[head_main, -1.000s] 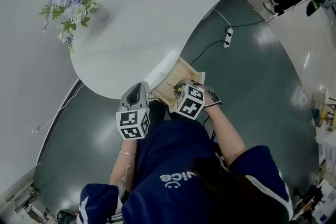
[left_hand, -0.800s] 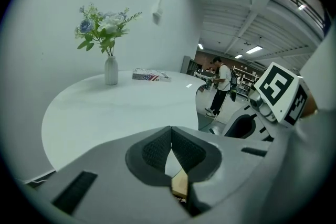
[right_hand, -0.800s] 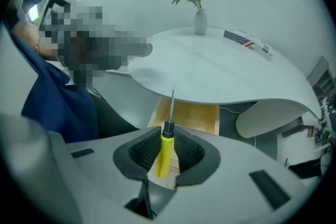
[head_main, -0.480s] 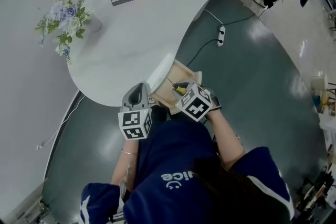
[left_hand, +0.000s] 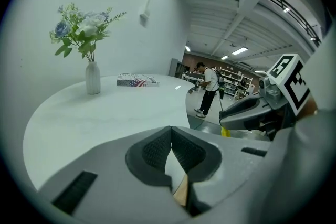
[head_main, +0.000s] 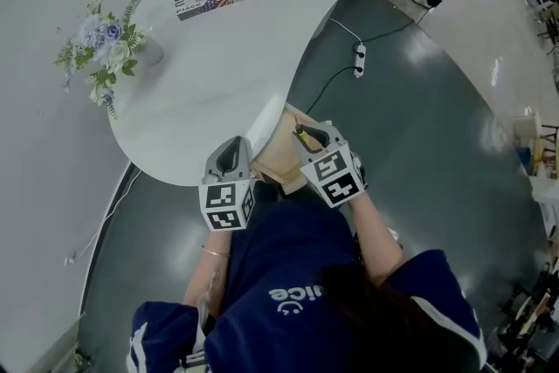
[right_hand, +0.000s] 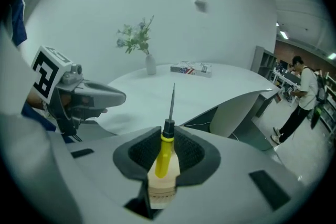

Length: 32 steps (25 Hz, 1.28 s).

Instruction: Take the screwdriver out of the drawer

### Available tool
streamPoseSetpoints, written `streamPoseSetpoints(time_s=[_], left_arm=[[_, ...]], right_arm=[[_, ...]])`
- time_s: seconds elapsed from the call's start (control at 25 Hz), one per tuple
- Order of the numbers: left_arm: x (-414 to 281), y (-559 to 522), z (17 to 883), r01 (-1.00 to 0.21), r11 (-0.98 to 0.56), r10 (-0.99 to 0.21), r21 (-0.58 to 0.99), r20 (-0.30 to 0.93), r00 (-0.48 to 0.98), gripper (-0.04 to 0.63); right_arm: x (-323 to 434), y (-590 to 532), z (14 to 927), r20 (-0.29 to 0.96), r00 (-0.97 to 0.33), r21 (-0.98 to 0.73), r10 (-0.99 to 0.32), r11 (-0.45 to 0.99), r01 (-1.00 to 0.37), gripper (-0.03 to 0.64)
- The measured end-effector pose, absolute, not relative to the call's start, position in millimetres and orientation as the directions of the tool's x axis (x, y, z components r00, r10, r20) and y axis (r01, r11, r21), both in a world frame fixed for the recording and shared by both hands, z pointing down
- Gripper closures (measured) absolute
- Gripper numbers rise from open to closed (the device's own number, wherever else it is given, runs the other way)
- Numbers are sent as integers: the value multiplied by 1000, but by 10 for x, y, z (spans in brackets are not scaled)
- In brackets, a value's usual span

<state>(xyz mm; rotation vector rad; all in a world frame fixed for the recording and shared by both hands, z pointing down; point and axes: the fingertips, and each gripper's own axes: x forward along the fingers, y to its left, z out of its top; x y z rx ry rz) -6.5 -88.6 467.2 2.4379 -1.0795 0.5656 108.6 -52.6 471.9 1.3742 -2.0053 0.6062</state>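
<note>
Above the open wooden drawer point(head_main: 278, 156) | yellow-handled screwdriver point(right_hand: 166, 153) is clamped in right gripper point(head_main: 314, 134) | left gripper point(left_hand: 171, 135) is pressed closed, nothing between its jaws, beside white table point(head_main: 262, 39)

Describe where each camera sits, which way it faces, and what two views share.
Head view: on the head, facing steeply down at table, drawer, left gripper, right gripper, arms, torso.
Left gripper view: along the left gripper's shut jaws, across the table; right gripper at right.
Right gripper view: along the right gripper's jaws gripping the screwdriver; left gripper at left.
Shared: both gripper views show the vase and book.
</note>
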Motion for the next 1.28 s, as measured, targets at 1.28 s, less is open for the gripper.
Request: streamPoseSetpoints(time_s=[1.28], left_arm=[[87, -927, 4190, -648, -746, -558, 154, 386, 735, 591]], right_arm=[[1342, -422, 4365, 528, 44, -27, -848, -68, -997, 534]])
